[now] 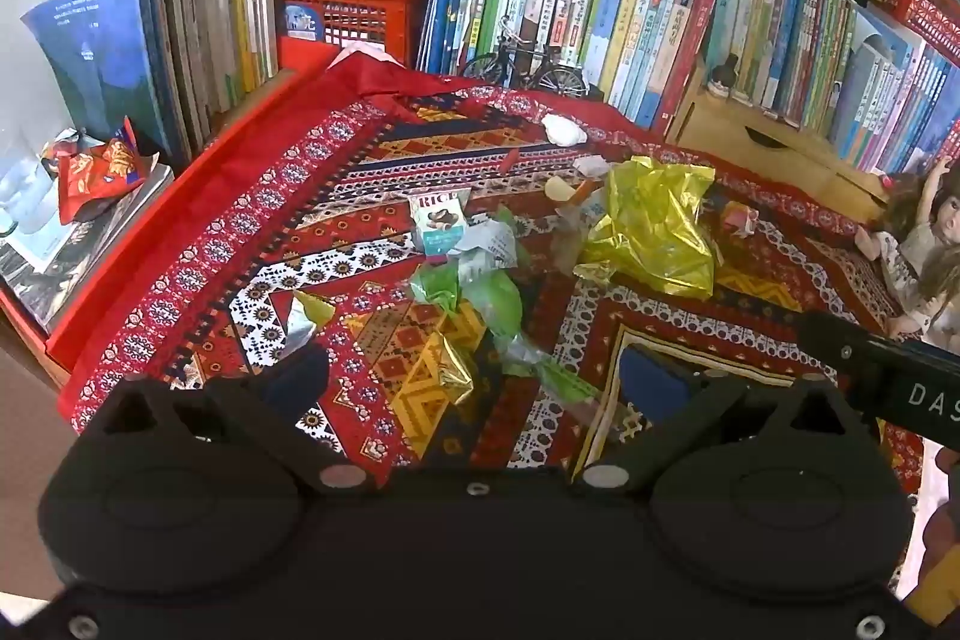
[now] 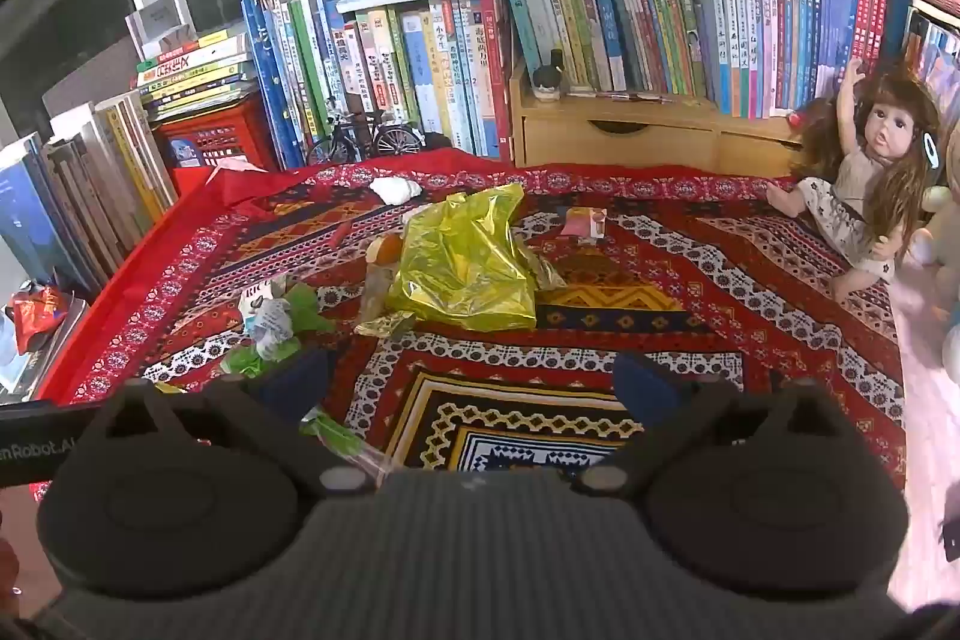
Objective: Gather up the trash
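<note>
Both jaws stand wide apart and hold nothing: the left gripper [image 1: 474, 382] hangs over the litter in the middle of the tabletop, and the right gripper [image 2: 474, 388] hangs over bare cloth [image 2: 690, 280] just beside it. Each tilts downward, which looks like a ready pose for choosing a first piece.

Trash lies scattered on the patterned cloth. A crumpled yellow bag [image 1: 654, 232] is the largest piece, set toward the far side. Near it sits a small rice packet [image 1: 438, 220], touching a heap of green wrappers [image 1: 486, 298]. A gold wrapper [image 1: 447, 376] lies closest to the left jaws, almost between them, so it seems the easiest first pick. A silver scrap [image 1: 303, 319] lies off to its left. A white wad [image 1: 564, 130] rests far back near the toy bicycle [image 1: 522, 64], and a small pink wrapper [image 2: 585, 223] lies apart beyond the bag. A red wrapper [image 1: 99, 175] sits off the cloth on a stack beside the books [image 1: 660, 22].

A doll [image 2: 864, 178] leans at the cloth's right edge; it is likely no trash. No bin shows in either view.
</note>
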`<state>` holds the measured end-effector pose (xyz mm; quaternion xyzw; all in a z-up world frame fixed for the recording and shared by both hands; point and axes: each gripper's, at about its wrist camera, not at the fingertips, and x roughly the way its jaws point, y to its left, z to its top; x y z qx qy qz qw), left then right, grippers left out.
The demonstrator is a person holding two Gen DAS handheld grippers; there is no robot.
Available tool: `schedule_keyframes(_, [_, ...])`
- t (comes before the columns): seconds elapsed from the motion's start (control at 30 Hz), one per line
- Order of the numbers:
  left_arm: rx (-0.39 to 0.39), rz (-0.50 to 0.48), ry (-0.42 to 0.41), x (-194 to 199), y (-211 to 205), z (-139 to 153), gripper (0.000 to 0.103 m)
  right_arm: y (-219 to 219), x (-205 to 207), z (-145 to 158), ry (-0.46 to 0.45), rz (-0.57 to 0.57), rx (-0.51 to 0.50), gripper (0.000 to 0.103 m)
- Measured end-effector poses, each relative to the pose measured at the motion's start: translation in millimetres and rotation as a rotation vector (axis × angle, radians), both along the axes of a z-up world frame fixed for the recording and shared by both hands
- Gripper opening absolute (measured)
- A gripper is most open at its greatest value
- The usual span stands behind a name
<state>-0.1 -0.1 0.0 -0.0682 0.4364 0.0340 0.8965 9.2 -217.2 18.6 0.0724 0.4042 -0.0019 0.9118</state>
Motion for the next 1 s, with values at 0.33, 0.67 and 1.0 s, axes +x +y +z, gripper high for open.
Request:
schedule_keyframes(0.33, [-0.006, 0.000, 0.002, 0.1, 0.5, 0.3, 0.103, 0.3, 0.6, -0.4, 0.002, 0.001, -0.001, 0.103])
schedule_keyframes(0.67, [-0.005, 0.000, 0.005, 0.3, 0.3, 0.1, 0.103, 0.9, -1.2, 0.8, 0.000, 0.001, -0.002, 0.103])
schedule_keyframes(1.0, [-0.005, 0.000, 0.003, 0.2, 0.2, 0.2, 0.103, 1.5, -3.1, 1.7, -0.002, 0.001, -0.003, 0.103])
